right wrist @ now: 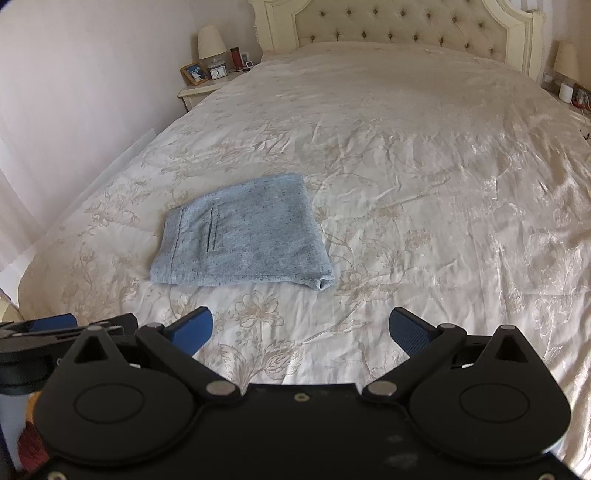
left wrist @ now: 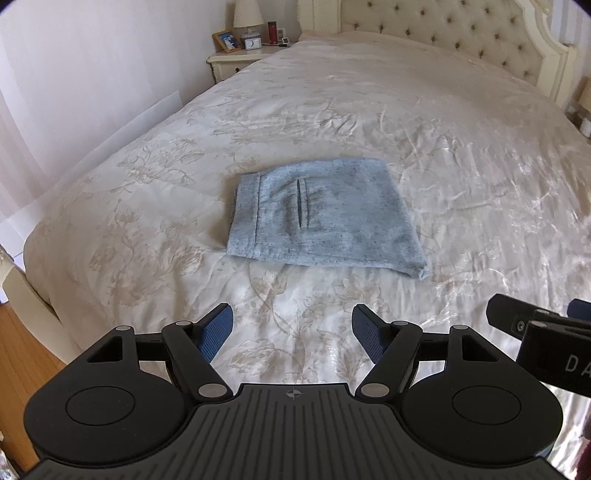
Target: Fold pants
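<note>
The grey-blue pants [left wrist: 325,216] lie folded into a compact rectangle on the cream floral bedspread [left wrist: 443,155], waistband to the left, a slit pocket facing up. They also show in the right wrist view [right wrist: 243,245], left of centre. My left gripper [left wrist: 292,334] is open and empty, held above the bed, short of the pants' near edge. My right gripper [right wrist: 301,332] is open and empty, near and to the right of the pants. Its black body shows at the right edge of the left wrist view [left wrist: 539,332].
A tufted cream headboard [right wrist: 402,29] stands at the far end. A nightstand [left wrist: 240,61] at the far left holds a lamp, photo frame, clock and red bottle. A second nightstand [right wrist: 569,92] is at the far right. Wooden floor [left wrist: 22,339] lies left of the bed.
</note>
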### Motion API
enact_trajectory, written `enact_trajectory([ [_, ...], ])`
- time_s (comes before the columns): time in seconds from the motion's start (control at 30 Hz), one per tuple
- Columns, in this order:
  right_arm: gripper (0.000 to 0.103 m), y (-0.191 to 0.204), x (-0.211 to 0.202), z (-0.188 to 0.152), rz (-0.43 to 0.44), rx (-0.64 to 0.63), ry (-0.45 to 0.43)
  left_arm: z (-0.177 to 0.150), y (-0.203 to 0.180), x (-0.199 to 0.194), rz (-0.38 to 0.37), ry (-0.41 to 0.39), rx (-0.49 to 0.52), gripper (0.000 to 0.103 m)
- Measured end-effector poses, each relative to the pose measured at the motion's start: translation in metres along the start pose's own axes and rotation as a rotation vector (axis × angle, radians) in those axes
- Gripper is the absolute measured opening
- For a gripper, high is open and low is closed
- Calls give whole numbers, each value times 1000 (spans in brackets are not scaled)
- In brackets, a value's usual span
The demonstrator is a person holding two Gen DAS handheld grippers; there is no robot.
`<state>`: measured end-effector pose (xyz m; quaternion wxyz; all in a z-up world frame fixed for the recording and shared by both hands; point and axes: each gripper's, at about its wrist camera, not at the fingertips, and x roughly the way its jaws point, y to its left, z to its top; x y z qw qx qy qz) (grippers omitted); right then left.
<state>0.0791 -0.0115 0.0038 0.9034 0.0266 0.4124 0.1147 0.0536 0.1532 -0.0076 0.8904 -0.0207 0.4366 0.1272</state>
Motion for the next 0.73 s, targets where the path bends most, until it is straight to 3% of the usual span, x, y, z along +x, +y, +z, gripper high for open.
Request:
enact_trajectory([
  [0.73, 103, -8, 19, 10, 9, 14, 42, 4, -13, 11, 13, 21, 14, 70],
])
